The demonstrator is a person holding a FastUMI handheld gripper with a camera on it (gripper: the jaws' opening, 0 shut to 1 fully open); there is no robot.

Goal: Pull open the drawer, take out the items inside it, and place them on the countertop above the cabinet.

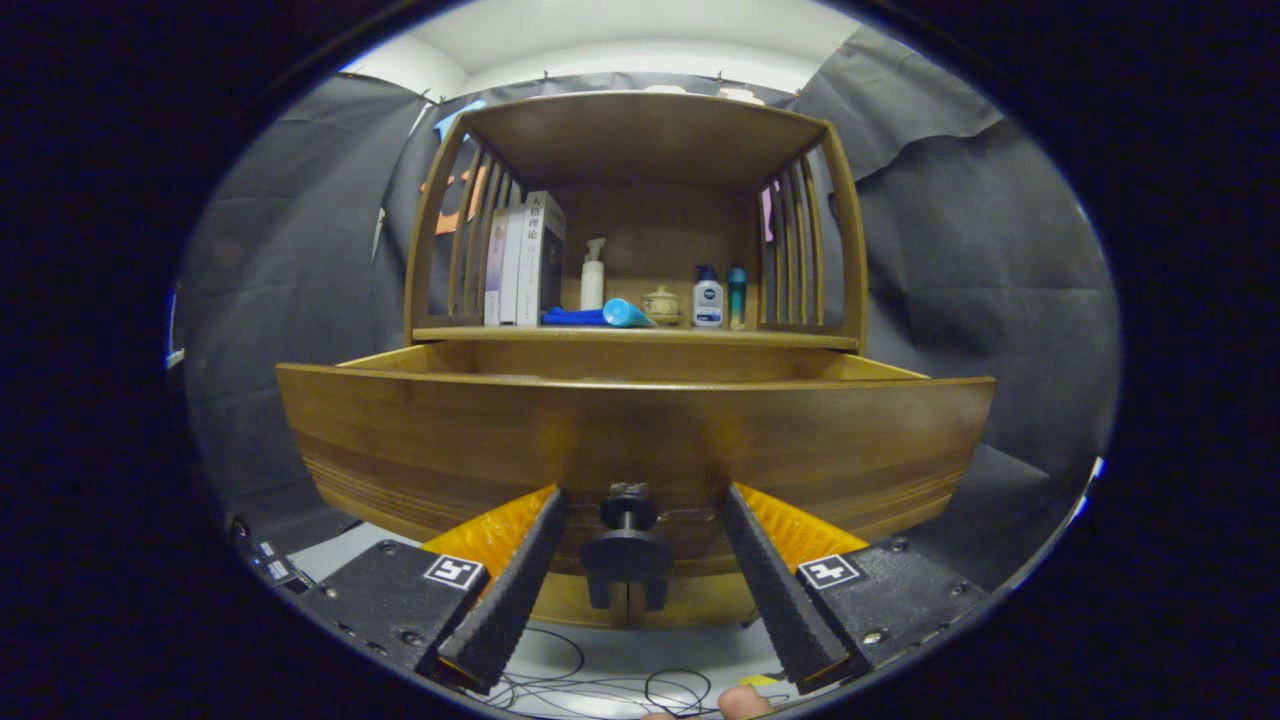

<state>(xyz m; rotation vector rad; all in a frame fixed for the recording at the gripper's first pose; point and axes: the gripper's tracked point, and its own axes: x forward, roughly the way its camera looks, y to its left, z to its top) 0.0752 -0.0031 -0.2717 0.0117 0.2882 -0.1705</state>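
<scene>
Drawer [630,430] pulled well out below countertop [640,337] front edge | gripper [640,515] fingers spread wide either side of knob [627,545], touching nothing | drawer contents hidden behind front panel | opening judged done; taking items out and placing them remains

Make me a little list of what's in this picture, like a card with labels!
drawer: pulled out from the wooden cabinet, inside hidden
knob: dark, on the drawer front, between the tongs' fingers
tongs: open, fingers either side of the knob, not touching it
countertop: above the drawer, holds everything listed below
books: standing upright at one end
spray bottle: white, next to the books
blue cloth: lying flat
small jar: beside two bottles
</scene>
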